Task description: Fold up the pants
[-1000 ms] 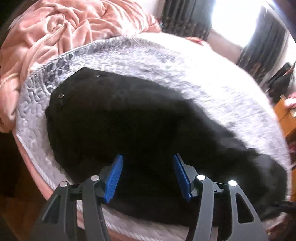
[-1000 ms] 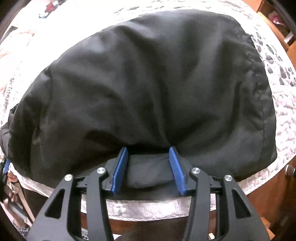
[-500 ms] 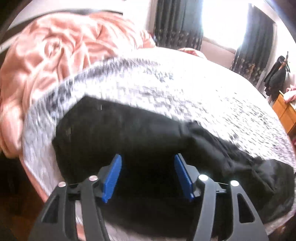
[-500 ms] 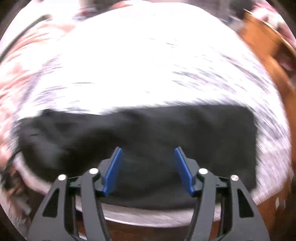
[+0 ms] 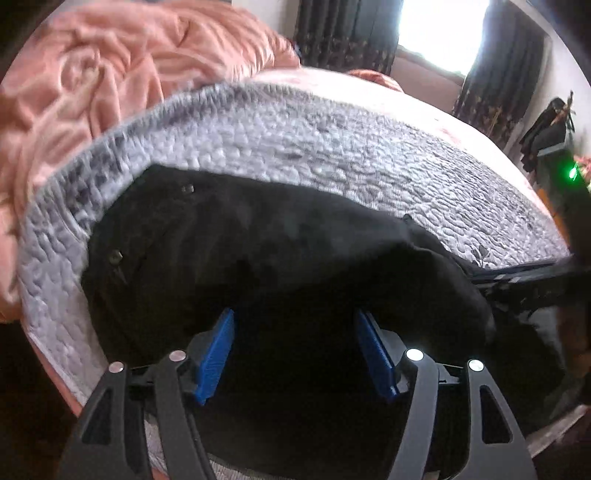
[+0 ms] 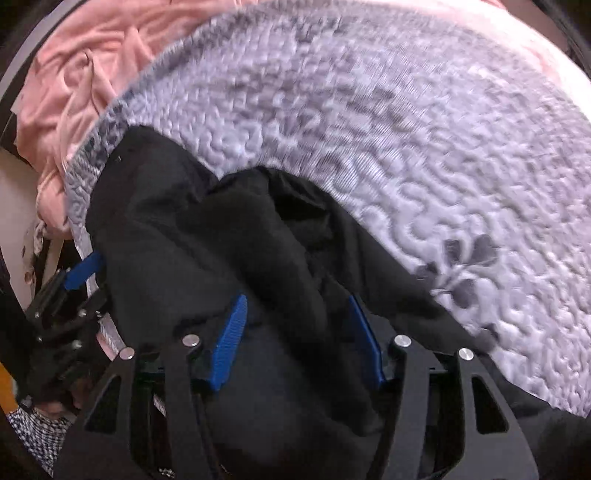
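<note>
Black pants (image 5: 240, 251) lie on a grey quilted bedspread (image 5: 332, 140) near the bed's front edge, waist end with a button at the left. My left gripper (image 5: 295, 332) is open, its blue pads over the pants' near edge. In the right wrist view the pants (image 6: 177, 258) are bunched, a raised fold of cloth running between the blue pads of my right gripper (image 6: 295, 317), which stands open around it. The left gripper (image 6: 74, 280) shows at the left edge of that view, and the right gripper's black frame (image 5: 528, 284) shows at the right of the left wrist view.
A rumpled pink blanket (image 5: 110, 74) lies at the bed's far left, also in the right wrist view (image 6: 74, 74). Dark curtains (image 5: 343, 33) and a bright window are behind the bed. The bedspread (image 6: 406, 129) stretches beyond the pants.
The right gripper swung from the leg end toward the left, and the pants now lie bunched with a fold between its pads. The left gripper stayed open at the near edge.
</note>
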{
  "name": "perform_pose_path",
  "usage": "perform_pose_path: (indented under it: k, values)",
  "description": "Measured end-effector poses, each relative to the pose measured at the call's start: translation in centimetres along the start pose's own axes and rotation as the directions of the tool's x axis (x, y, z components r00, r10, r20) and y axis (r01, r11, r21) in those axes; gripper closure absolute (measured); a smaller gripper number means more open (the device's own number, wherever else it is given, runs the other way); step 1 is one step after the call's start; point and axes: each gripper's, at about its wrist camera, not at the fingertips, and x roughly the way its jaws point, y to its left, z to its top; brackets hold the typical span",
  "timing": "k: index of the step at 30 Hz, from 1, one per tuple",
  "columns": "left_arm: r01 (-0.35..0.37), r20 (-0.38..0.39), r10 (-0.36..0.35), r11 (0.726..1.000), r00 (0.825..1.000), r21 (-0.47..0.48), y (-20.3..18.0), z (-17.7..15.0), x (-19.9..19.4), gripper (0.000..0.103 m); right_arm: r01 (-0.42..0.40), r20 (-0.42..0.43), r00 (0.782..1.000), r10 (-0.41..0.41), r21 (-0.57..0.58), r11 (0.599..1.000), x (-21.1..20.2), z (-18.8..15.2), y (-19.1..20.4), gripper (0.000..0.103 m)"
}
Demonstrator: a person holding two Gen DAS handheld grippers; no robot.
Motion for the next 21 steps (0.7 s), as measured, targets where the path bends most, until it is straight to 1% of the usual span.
perform_pose_path:
  k: [1,2,3,4,6,7,9,12,13,14,15,16,17,18,19,20,21]
  values:
    - [0.015,-0.019,-0.015,1.0,1.0,-0.015,0.4,0.0,0.4,0.035,0.006,-0.03,1.0,-0.006,-0.008,1.0,0.9,0.0,0.0,0.051]
    - [0.023,-0.028,-0.024,0.999,0.999,-0.024,0.7,0.0,0.6,0.035,0.014,-0.034,0.999,-0.014,-0.012,1.0,1.1,-0.5,0.1,0.056]
    - [0.028,-0.035,-0.029,0.999,0.999,-0.028,0.9,-0.1,0.9,0.034,0.004,-0.034,0.999,-0.005,-0.016,1.0,1.3,-0.5,0.2,0.076]
    - [0.026,-0.04,-0.027,0.999,0.999,-0.029,1.0,-0.2,1.1,0.034,-0.033,-0.036,0.999,0.032,-0.014,0.999,1.4,-0.4,0.0,0.089]
    - [0.019,-0.041,-0.021,0.999,0.999,-0.03,1.1,-0.5,1.4,0.034,-0.079,-0.03,0.996,0.079,0.004,0.997,1.2,0.2,-0.4,0.099]
    - [0.011,-0.043,-0.012,0.999,0.999,-0.031,1.1,-0.7,1.7,0.033,-0.079,-0.001,0.997,0.079,-0.007,0.997,0.6,0.6,-0.4,0.099]
    - [-0.004,-0.045,0.002,1.0,0.999,-0.03,1.0,-1.0,2.0,0.032,-0.048,0.064,0.997,0.051,-0.039,0.998,-0.8,1.6,-0.1,0.099]
    - [-0.035,-0.045,0.035,0.999,0.998,-0.013,0.9,-1.4,2.5,0.031,-0.06,0.206,0.976,0.068,-0.04,0.997,-2.9,4.1,0.0,0.098]
    - [-0.047,-0.047,0.047,0.999,0.998,-0.001,0.7,-1.5,2.8,0.03,-0.033,0.206,0.978,0.042,-0.046,0.998,-2.5,4.6,0.1,0.097]
    - [-0.057,-0.049,0.057,0.998,0.997,0.011,0.5,-1.6,3.0,0.03,0.009,0.177,0.984,-0.001,-0.044,0.999,-1.4,5.3,0.2,0.096]
    - [-0.067,-0.051,0.069,0.997,0.996,0.025,0.3,-1.6,3.1,0.03,0.029,0.139,0.99,-0.024,-0.037,0.999,-0.1,5.5,0.0,0.094]
    - [-0.078,-0.053,0.08,0.996,0.995,0.038,0.1,-1.6,3.3,0.03,0.028,0.106,0.994,-0.025,-0.026,0.999,1.0,5.4,-0.5,0.093]
    - [-0.086,-0.06,0.089,0.995,0.994,0.049,-0.1,-1.5,3.2,0.03,0.019,0.105,0.994,-0.018,-0.008,1.0,1.3,5.2,-1.0,0.091]
    - [-0.088,-0.066,0.091,0.995,0.994,0.054,-0.1,-1.4,3.0,0.03,0.009,0.119,0.993,-0.01,0.009,1.0,1.0,4.8,-1.3,0.084]
    - [-0.082,-0.071,0.086,0.995,0.994,0.053,0.0,-1.1,2.5,0.03,-0.015,0.156,0.988,0.009,0.035,0.999,0.0,4.1,-1.9,0.075]
    - [-0.078,-0.063,0.08,0.996,0.995,0.047,0.1,-0.9,1.9,0.03,-0.024,0.187,0.982,0.015,0.048,0.999,-1.0,3.6,-2.3,0.071]
    - [-0.081,-0.054,0.083,0.996,0.995,0.043,0.4,-0.7,1.4,0.03,-0.018,0.23,0.973,0.004,0.059,0.998,-2.7,2.4,-2.9,0.07]
